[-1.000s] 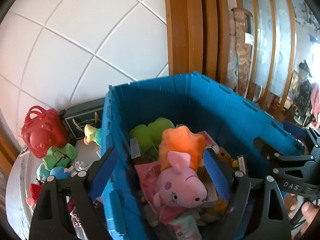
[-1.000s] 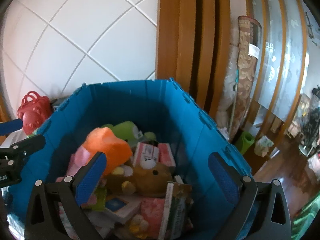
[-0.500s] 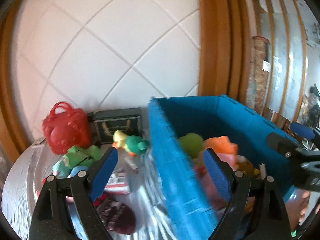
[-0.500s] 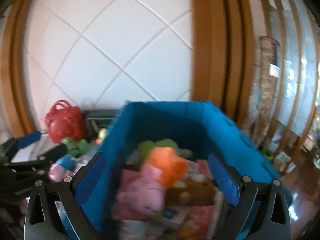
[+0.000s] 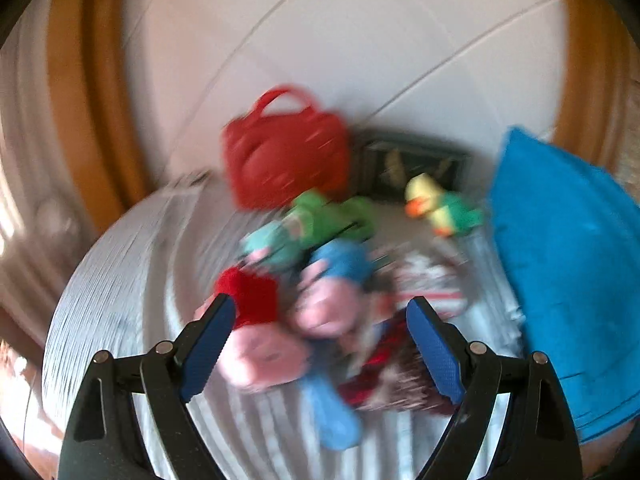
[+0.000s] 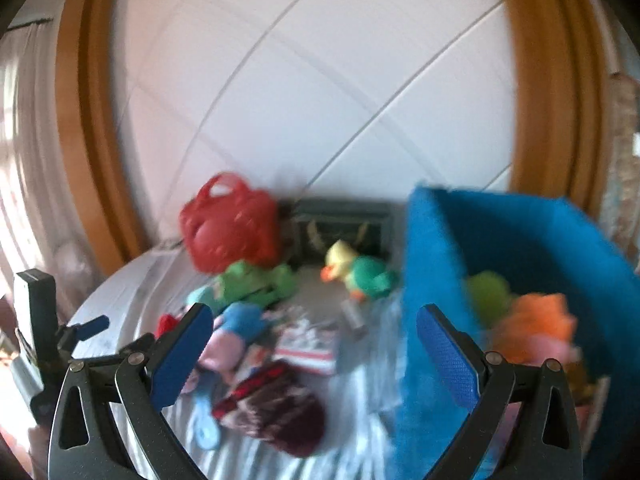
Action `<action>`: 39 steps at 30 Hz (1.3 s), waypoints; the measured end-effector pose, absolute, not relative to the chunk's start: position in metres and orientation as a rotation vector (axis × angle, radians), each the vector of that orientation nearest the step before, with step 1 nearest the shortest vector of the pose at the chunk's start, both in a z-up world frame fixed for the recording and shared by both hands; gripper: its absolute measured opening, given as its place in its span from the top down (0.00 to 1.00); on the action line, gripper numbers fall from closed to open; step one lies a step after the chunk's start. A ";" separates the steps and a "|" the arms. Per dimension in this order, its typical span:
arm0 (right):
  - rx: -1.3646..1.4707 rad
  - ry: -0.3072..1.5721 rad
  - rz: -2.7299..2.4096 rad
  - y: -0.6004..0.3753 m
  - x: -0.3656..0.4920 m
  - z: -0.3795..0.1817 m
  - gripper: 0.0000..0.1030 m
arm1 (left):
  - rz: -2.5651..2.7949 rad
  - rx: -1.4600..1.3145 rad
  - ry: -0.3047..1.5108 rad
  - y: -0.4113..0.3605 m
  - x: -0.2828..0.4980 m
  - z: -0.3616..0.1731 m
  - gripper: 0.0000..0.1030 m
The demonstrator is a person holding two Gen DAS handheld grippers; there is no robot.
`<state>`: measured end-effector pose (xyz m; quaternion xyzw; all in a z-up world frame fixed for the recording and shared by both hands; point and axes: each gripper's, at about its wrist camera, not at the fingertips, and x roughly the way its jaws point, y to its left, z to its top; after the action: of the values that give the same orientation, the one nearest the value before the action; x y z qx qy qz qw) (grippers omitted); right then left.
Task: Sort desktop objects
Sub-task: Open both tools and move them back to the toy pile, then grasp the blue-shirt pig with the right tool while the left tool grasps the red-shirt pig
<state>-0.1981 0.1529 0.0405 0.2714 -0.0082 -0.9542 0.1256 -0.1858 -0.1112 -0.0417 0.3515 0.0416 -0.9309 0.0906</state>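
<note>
Both tools, left point(image 5: 320, 344) and right point(image 6: 314, 344), gaping empty, have swung from bin point(image 6: 520, 240) to tabletop toys point(image 5: 320, 280).

A blue plastic folding crate point(image 6: 520, 240) stands at the right of the table, holding an orange-topped pink plush point(image 6: 536, 328) and a lime-green soft toy point(image 6: 486, 292). Left of it, on the striped cloth, lie a yellow-headed green duck plush point(image 6: 360, 272), a red plastic toy handbag point(image 5: 284, 164), a green frog-like toy point(image 5: 328, 220), a blue-and-pink plush pig point(image 5: 332, 284) and a dark red knitted pouch point(image 6: 276, 412), all blurred.
</note>
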 end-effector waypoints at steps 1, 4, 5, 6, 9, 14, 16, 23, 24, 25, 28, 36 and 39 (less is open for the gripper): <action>0.819 -0.026 -2.762 0.144 -0.205 0.033 0.00 | -2.729 1.076 0.139 -0.131 -0.186 -0.052 0.15; 0.947 -0.021 -2.685 0.109 -0.234 0.001 0.00 | -2.629 1.143 0.164 -0.172 -0.185 -0.078 0.15; 0.972 -0.019 -2.672 0.101 -0.237 -0.005 0.00 | -2.608 1.164 0.181 -0.182 -0.184 -0.084 0.15; 1.014 -0.020 -2.652 0.093 -0.245 -0.015 0.00 | -2.586 1.193 0.211 -0.195 -0.186 -0.093 0.15; 1.129 -0.031 -2.585 0.075 -0.269 -0.041 0.00 | -2.543 1.258 0.262 -0.215 -0.194 -0.112 0.15; 1.282 0.003 -2.503 0.039 -0.304 -0.077 0.00 | -2.500 1.383 0.384 -0.234 -0.225 -0.139 0.15; 1.347 0.022 -2.460 0.026 -0.319 -0.092 0.00 | -2.462 1.439 0.401 -0.236 -0.244 -0.149 0.15; 1.539 0.008 -2.325 -0.014 -0.379 -0.139 0.00 | -2.320 1.615 0.446 -0.245 -0.300 -0.188 0.15; 1.579 0.008 -2.299 -0.022 -0.390 -0.149 0.00 | -2.301 1.638 0.453 -0.246 -0.306 -0.194 0.15; 1.598 0.001 -2.282 -0.026 -0.396 -0.154 0.00 | -2.275 1.671 0.461 -0.247 -0.313 -0.203 0.15; 1.661 -0.006 -2.236 -0.039 -0.417 -0.173 0.00 | -2.259 1.756 0.537 -0.248 -0.326 -0.220 0.15; 1.766 -0.017 -2.138 -0.068 -0.451 -0.208 0.00 | -2.267 1.839 0.478 -0.230 -0.348 -0.240 0.15; 1.807 -0.011 -2.131 -0.071 -0.460 -0.221 0.01 | -2.281 1.836 0.456 -0.227 -0.347 -0.244 0.25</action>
<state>-0.4597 -0.0707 -0.2210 0.6370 -0.0039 -0.7512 0.1731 -0.3474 -0.2269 -0.2440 0.6171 0.1533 -0.7667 0.0891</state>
